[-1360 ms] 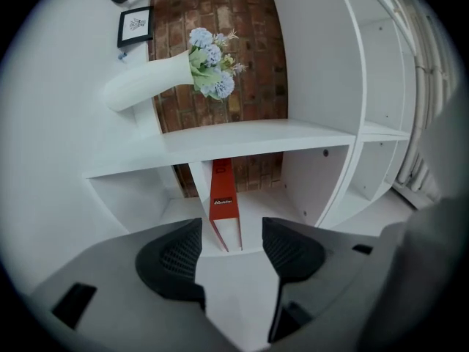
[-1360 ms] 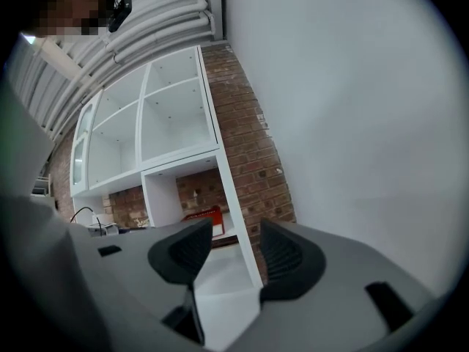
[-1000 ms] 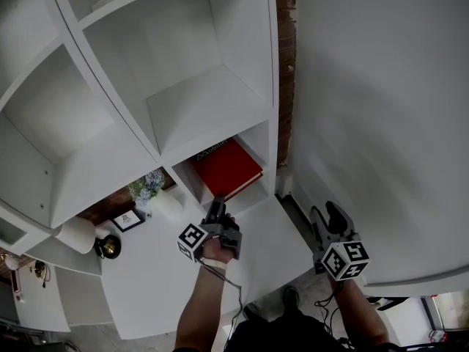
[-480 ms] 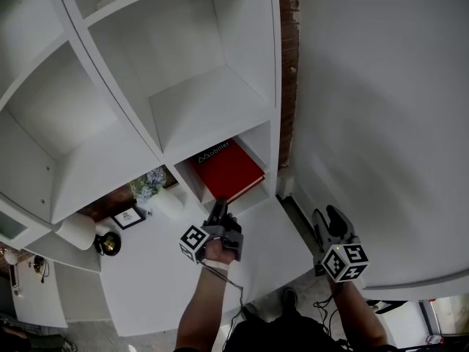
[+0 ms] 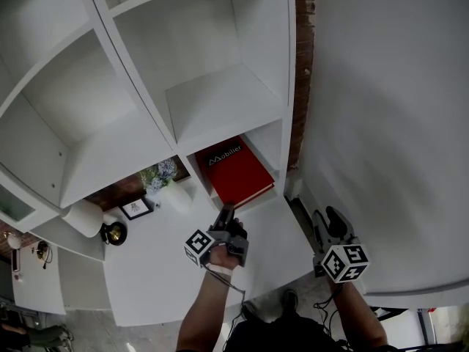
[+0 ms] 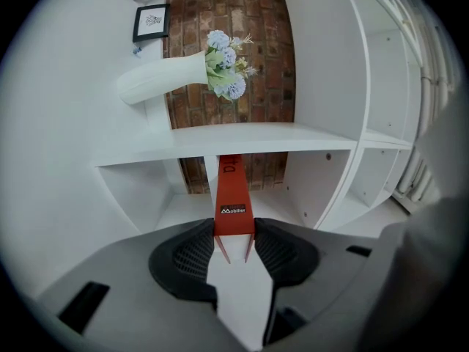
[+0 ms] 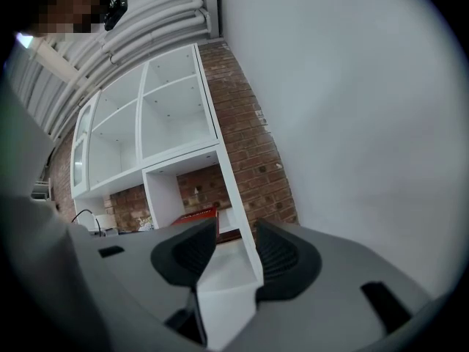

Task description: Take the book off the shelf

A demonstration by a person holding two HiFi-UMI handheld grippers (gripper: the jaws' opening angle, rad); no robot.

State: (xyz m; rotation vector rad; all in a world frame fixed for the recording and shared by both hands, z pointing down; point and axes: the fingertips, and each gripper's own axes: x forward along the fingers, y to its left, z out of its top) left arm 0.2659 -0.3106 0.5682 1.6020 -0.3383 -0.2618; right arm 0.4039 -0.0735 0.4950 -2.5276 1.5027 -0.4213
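Compared with a second earlier, found left gripper (image 5: 227,211) slightly lower in head view and white cube shelving unit (image 5: 220,101) shifted right in frame. Noted its jaws just drawn closer, now pinching near edge of red hardcover book (image 5: 236,173). In left gripper view, saw both dark ribbed pads (image 6: 192,255) pressed against book's two faces. Recorded book lying flat in bottom right compartment, white lettering on cover, near end at compartment's mouth.

Found right gripper (image 5: 330,217) well apart to the right, beside plain white wall (image 5: 396,123). Noted jaws just eased inward yet spread, nothing between them.

Logged white vase of pale blue flowers (image 5: 170,189) and small black-framed picture (image 5: 137,209) on white top left of book's compartment. Saw red brick strip (image 5: 299,86) between shelving and wall.
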